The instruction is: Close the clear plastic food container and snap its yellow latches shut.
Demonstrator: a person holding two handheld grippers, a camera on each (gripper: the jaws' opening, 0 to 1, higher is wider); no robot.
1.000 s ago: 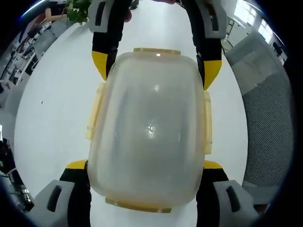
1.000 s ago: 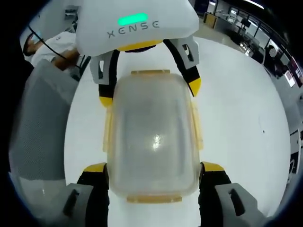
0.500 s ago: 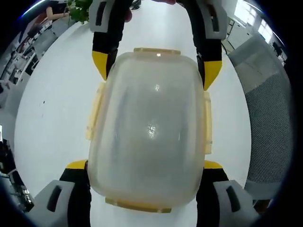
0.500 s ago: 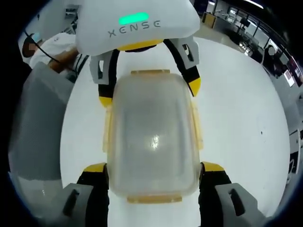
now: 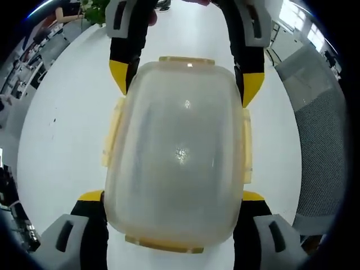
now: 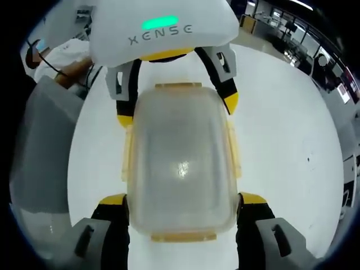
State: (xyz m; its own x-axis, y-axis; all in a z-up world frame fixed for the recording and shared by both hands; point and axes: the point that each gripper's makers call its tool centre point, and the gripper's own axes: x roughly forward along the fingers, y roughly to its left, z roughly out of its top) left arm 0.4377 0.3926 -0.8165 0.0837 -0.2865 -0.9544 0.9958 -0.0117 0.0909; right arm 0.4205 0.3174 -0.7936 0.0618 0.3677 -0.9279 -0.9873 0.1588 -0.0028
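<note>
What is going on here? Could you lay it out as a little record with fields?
Object: clear plastic food container with yellow latches, seen bottom up
Surface: round white table
Left gripper: jaws on either side of the container's near end
Right gripper: jaws at the opposite end, facing the left one
Grip: each appears shut on the container
Side latches: lying flat along the container's sides
Nearby: grey mesh chair

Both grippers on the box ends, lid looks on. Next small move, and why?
Probably lower the clear plastic food container onto the white table and free one gripper. The left gripper and right gripper each straddle an end, so neither can press the yellow side latches, which appear to stand slightly off the walls.
</note>
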